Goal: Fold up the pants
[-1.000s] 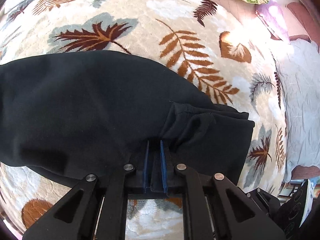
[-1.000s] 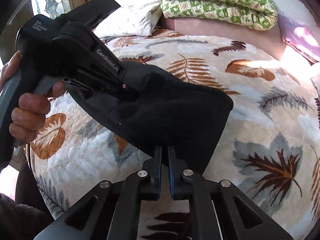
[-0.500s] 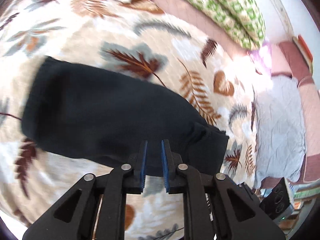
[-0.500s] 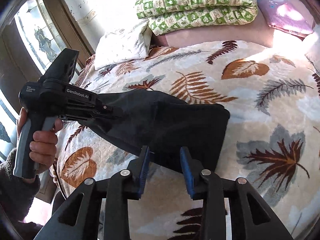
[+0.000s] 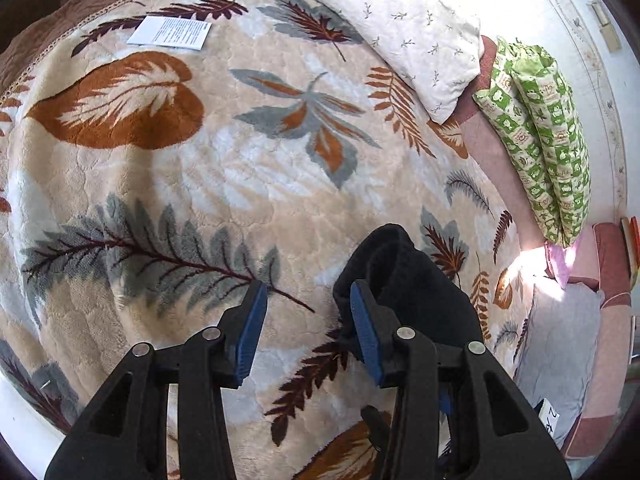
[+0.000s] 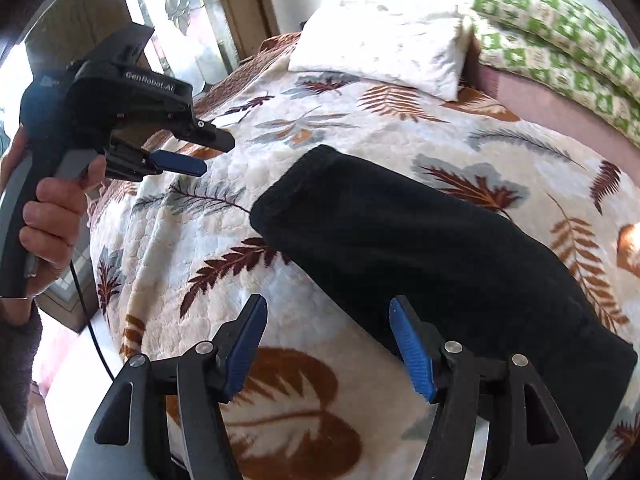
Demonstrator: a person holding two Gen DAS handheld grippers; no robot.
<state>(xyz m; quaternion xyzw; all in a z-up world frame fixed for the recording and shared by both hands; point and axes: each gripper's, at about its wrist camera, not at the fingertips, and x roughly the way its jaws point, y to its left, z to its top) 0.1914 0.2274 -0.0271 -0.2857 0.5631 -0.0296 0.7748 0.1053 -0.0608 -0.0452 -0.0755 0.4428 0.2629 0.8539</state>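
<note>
The black pants (image 6: 420, 248) lie folded into a long strip on the leaf-patterned blanket (image 6: 320, 128). My right gripper (image 6: 327, 302) hovers over the strip's near edge, its jaws opening with nothing between the blue pads. In the right wrist view my left gripper (image 6: 212, 154), held in a hand (image 6: 52, 216), is off to the left of the pants and above the blanket. In the left wrist view one end of the pants (image 5: 408, 280) sits just right of my left gripper (image 5: 307, 286). Its jaws are opening over bare blanket and hold nothing.
A white pillow (image 5: 400, 28) and a green patterned quilt (image 5: 548, 136) lie at the bed's head. A printed sheet of paper (image 5: 170, 32) rests on the blanket's far side. Grey cloth (image 5: 560, 340) lies to the right. A window (image 6: 180, 8) stands behind the left hand.
Both grippers let go of the pants and opened. The left one swung away to the side of the garment and rolled. The right one drew back from the pants' edge.
</note>
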